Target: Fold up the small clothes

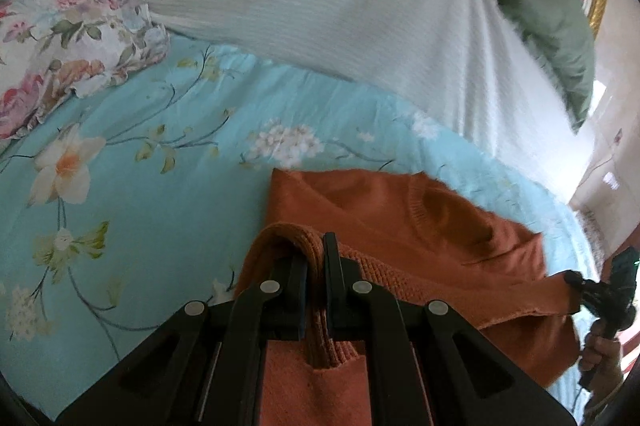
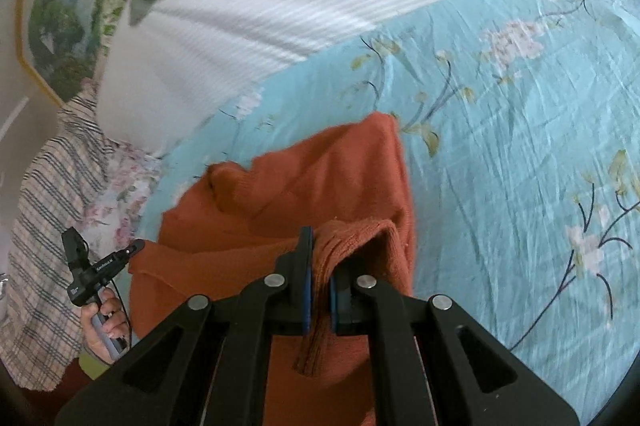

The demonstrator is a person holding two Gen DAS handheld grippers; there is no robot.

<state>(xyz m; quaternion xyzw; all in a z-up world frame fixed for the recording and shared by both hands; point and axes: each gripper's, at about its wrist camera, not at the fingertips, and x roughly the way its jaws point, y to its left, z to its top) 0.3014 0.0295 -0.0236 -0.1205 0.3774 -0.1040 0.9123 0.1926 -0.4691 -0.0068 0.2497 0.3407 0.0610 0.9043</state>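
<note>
Turquoise flowered bedsheet [image 1: 168, 186] is your working surface, and the orange knit sweater [image 1: 400, 226] lies on it with its neckline facing away from you.

Nearest you, the left gripper [image 1: 316, 258] is clamped on the ribbed hem at one side, and the right gripper [image 2: 320, 258] is clamped on the ribbed hem at the other, so you hold the bottom edge raised above the body of the sweater. Judging by that, you are carrying the hem toward the neckline for a crosswise fold. Keep both grippers level and equally far forward, so the hem lands square on the shoulders. Keep light tension between them, since soft knit sags in the middle. Release only once the fabric rests flat.

Farther out sit a white ribbed blanket [image 1: 340, 6], a green cloth [image 1: 540, 6], a floral pillow [image 1: 68, 38] and a plaid fabric [image 2: 48, 226].

Black gripper bodies hide the lower part of the sweater in both views. You cannot see the sleeves, so whether they are tucked in is unclear. Background cloth is blurred, and the framed picture [image 2: 60, 18] is cut off.
</note>
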